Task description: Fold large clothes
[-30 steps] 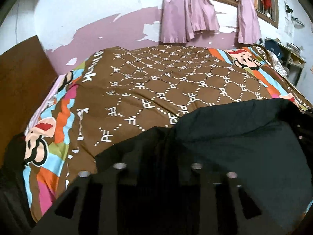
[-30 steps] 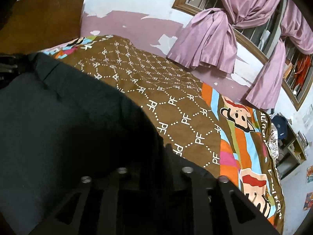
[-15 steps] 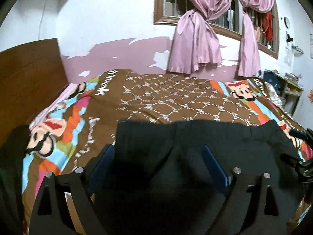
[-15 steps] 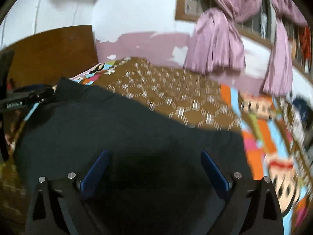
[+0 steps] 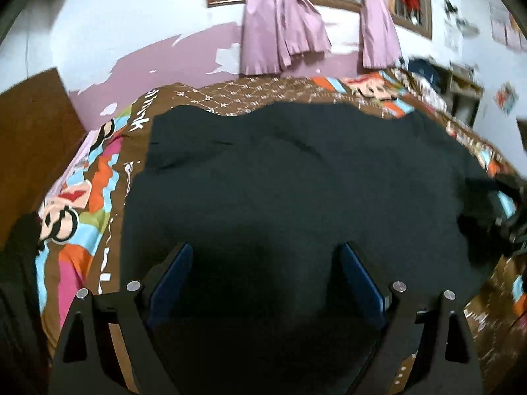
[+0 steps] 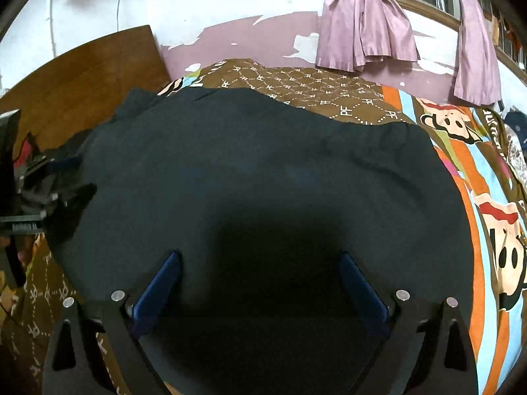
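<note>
Left wrist view shows the left gripper [image 5: 263,256] with its blue pads wide apart over the black garment [image 5: 296,177], pinching nothing. The right gripper [image 6: 260,263] is the same: jaws just opened wide, cloth below but not held. The garment lies spread flat on the bed [image 5: 98,177], on the brown patterned bedspread [image 6: 329,92], its far edge a bit wavy. I think the cloth was just laid down and the next fold needs new holds. To do it well, pick two matching spots on one edge, pinch just the layers you want, lift both sides together, and lay edge on edge so no bumps stay.
</note>
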### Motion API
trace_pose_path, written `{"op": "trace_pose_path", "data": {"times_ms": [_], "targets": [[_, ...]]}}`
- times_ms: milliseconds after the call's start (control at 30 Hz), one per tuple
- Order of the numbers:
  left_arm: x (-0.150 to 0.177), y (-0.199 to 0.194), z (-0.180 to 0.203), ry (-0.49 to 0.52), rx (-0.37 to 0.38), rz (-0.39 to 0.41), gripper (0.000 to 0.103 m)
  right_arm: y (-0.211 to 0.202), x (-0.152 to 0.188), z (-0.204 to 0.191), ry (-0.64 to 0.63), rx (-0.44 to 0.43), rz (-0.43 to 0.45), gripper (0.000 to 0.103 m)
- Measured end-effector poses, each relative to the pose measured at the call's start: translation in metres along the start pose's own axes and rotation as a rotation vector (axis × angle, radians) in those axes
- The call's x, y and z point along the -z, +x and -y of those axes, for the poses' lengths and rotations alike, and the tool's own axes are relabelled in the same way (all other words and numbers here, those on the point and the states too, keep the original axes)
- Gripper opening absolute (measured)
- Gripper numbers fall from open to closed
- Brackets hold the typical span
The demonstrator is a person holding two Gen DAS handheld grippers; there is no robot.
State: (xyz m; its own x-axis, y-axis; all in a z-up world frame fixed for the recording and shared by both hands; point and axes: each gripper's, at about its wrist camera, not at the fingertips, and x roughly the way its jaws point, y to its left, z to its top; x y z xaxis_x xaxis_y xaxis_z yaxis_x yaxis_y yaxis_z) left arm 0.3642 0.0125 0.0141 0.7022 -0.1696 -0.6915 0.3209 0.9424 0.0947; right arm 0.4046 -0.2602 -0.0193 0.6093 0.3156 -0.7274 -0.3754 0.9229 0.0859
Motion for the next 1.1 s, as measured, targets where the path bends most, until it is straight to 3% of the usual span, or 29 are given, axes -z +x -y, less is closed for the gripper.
{"op": "trace_pose_path", "data": {"times_ms": [133,300,633,733,867,1100], "targets": [[-0.001,0.012,0.001,-0.002,0.004,0.016,0.089,0.018,-0.014,0.012,0.045,-0.019,-0.003,0.103],[-0.02,0.042,-0.016,-0.077,-0.025,0.014,0.102,0.04,-0.032,0.027,0.088,-0.03,0.002,0.103],[-0.055,0.077,-0.058,-0.169,-0.047,-0.003,0.102,0.07,-0.063,0.053,0.133,0.049,0.012,0.103],[-0.055,0.094,-0.071,-0.221,0.015,-0.058,0.102,0.079,-0.069,0.068,0.172,0.071,0.003,0.103],[-0.05,0.104,-0.084,-0.282,0.082,-0.052,0.102,0.101,-0.072,0.088,0.201,0.007,-0.073,0.103],[-0.048,0.109,-0.085,-0.322,0.088,-0.034,0.102,0.111,-0.064,0.085,0.188,0.015,-0.085,0.103]]}}
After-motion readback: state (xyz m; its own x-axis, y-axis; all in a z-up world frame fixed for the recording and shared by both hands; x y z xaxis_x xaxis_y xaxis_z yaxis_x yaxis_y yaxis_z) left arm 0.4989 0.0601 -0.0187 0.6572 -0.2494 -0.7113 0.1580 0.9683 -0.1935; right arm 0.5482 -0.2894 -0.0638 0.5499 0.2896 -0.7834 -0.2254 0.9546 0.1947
